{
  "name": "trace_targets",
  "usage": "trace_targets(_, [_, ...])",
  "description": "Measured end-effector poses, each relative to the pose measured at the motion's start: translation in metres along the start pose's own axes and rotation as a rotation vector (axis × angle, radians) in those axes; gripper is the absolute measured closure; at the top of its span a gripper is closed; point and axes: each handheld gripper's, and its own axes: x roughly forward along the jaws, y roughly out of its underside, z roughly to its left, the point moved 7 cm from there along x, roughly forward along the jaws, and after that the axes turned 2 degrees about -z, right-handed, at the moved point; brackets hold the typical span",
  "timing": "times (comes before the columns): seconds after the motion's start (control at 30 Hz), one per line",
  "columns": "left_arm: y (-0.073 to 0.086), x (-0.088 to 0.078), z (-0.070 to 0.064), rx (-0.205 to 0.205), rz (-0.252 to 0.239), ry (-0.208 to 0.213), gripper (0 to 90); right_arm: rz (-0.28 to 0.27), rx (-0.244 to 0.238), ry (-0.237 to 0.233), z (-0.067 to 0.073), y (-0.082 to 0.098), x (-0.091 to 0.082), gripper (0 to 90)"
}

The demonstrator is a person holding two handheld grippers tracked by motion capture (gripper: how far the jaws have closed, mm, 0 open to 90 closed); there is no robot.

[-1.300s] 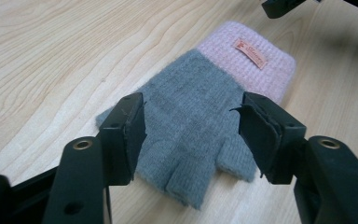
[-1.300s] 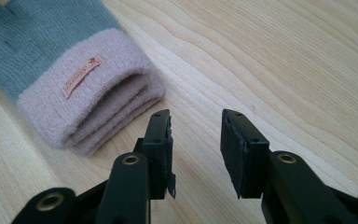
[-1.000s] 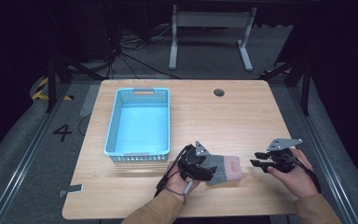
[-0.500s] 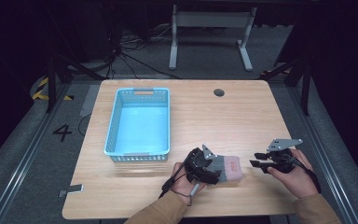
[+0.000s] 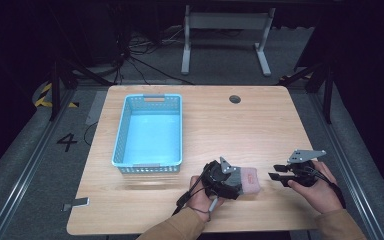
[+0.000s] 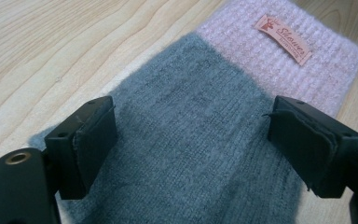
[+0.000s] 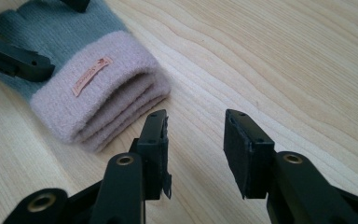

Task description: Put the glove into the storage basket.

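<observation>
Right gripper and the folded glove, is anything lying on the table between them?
Nothing: in the right gripper view, bare wood separates the right gripper from the glove's pink cuff. The high view shows the same bare gap.

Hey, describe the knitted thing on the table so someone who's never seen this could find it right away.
On the wooden table, look at the near edge, right of the blue basket. The gloves lie flat there between the two hand-held grippers, the left hand-held gripper open over them. They are the only soft item: grey knit with a pink cuff and a small label.
</observation>
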Motion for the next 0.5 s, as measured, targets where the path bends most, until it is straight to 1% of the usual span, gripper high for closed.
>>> trace_targets(0.1, [0.0005, 0.0007, -0.0004, 0.018, -0.005, -0.010, 15.3, 0.000, 0.000, -0.002, 0.0007, 0.0000, 0.0009, 60.3])
trace_targets(0.17, [0.0010, 0.0011, -0.0008, 0.018, -0.008, -0.011, 15.3, 0.001, 0.002, -0.003, 0.0009, 0.0001, 0.0013, 60.1])
trace_targets(0.23, [0.0014, 0.0012, -0.0008, 0.030, -0.007, -0.014, 15.1, -0.001, 0.001, -0.004, 0.0011, 0.0002, 0.0009, 60.1])
trace_targets(0.3, [0.0016, 0.0013, -0.0011, 0.033, -0.004, -0.011, 15.1, -0.005, 0.001, -0.004, 0.0009, -0.0003, 0.0000, 60.1])
trace_targets(0.5, [0.0025, 0.0022, -0.0019, 0.045, -0.001, -0.019, 15.2, -0.008, 0.002, -0.006, 0.0010, -0.0003, 0.0002, 60.1])
